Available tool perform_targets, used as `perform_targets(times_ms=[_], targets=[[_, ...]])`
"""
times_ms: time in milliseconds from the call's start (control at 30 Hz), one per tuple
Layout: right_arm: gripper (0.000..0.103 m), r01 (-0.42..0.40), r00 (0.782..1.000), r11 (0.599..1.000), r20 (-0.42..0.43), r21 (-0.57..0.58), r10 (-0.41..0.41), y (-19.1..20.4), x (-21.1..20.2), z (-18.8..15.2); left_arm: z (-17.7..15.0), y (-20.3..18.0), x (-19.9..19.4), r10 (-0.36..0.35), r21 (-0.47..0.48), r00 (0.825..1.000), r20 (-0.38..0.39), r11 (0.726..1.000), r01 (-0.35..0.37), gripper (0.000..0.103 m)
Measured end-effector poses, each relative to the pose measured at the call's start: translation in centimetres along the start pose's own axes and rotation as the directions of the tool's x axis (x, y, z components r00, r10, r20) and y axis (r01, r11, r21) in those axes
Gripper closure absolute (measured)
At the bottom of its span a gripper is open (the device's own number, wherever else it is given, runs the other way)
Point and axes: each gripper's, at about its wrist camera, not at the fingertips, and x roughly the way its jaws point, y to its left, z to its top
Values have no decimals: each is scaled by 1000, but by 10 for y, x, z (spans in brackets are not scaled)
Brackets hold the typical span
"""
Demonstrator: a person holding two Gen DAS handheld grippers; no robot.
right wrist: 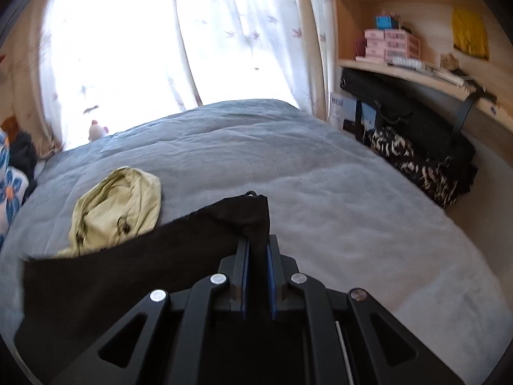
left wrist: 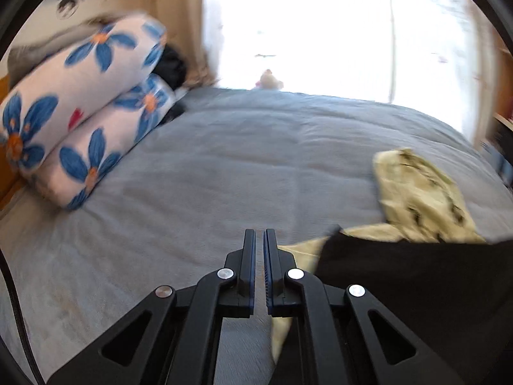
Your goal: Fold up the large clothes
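Both wrist views low over grey bed (left wrist: 224, 160), facing window (right wrist: 128, 32).

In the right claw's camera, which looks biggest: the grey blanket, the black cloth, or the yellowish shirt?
1. Grey blanket
2. Black cloth, though it is nearest the camera
3. Yellowish shirt

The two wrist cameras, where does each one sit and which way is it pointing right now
Left wrist: on the left gripper, jaws nearly shut on nothing, facing across the grey bed toward the floral pillows and bright window.
Right wrist: on the right gripper, shut on the black garment, facing the curtains and shelves.
Shared: bed, black garment, yellow-green garment. No hands show.
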Motion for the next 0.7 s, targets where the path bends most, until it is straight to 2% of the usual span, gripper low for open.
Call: perform_targets(times_ms=[67, 100, 167, 200, 233, 267, 300, 333, 367, 400, 467, 500, 700], targets=[[94, 16, 999, 1000, -42, -25, -17, 9, 28, 1, -2, 3, 27, -9, -44, 998, -68, 999, 6, 100], [94, 28, 997, 999, -64, -38, -30, 12, 40, -1, -4, 5, 40, -41, -69, 993, -108, 997, 33, 100], [94, 48, 993, 997, -105, -55, -53, 17, 62, -7, -10, 8, 61, -115, -114, 977, -178, 989, 95, 100], [94, 50, 992, 997, -117, -54, -56, 17, 68, -10, -11, 9, 73, -164, -133, 963, -216, 982, 137, 99], [94, 51, 990, 997, -128, -51, -57, 16, 73, -12, -11, 10, 80, -190, -139, 955, -228, 977, 161, 99], [94, 50, 988, 998, -142, -39, -55, 12, 80, -16, -11, 9, 83, -216, -140, 949, -229, 972, 187, 95], [94, 45, 987, 999, -151, -30, -49, 9, 83, -19, -8, 7, 87, -274, -139, 933, -234, 959, 247, 89], [94, 39, 986, 999, -162, -21, -42, 5, 87, -22, -9, 4, 88, -304, -134, 922, -239, 951, 279, 85], [94, 36, 985, 999, -171, -13, -37, 2, 90, -26, -8, -1, 90, -335, -117, 909, -249, 942, 315, 77], [94, 30, 983, 1000, -178, -6, -31, 0, 91, -29, -6, -7, 92, -346, -87, 903, -257, 938, 334, 69], [94, 22, 982, 1000, -190, 0, -22, -4, 95, -34, -4, -19, 96, -334, -29, 904, -265, 940, 339, 57], [94, 20, 981, 1000, -192, -1, -20, -5, 96, -35, -4, -27, 99, -315, 17, 911, -267, 943, 331, 55], [94, 23, 980, 1000, -199, -22, -27, -3, 99, -39, -14, -62, 127, -257, 169, 904, -343, 929, 328, 55]])
